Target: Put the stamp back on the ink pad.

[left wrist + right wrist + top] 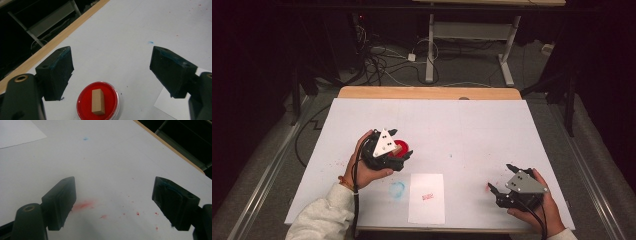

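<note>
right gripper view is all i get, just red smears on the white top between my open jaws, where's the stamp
Observer: The wooden stamp block sits in a round red ink pad under the left hand-held gripper.
Operator: is the left one holding it
Observer: No, in the left gripper view its jaws stand wide open on either side, with the block untouched below them.
Operator: anything stamped yet
Observer: In the high view a white sheet of paper at the near edge carries a small red mark, with a blue smudge on the table beside it.
</note>
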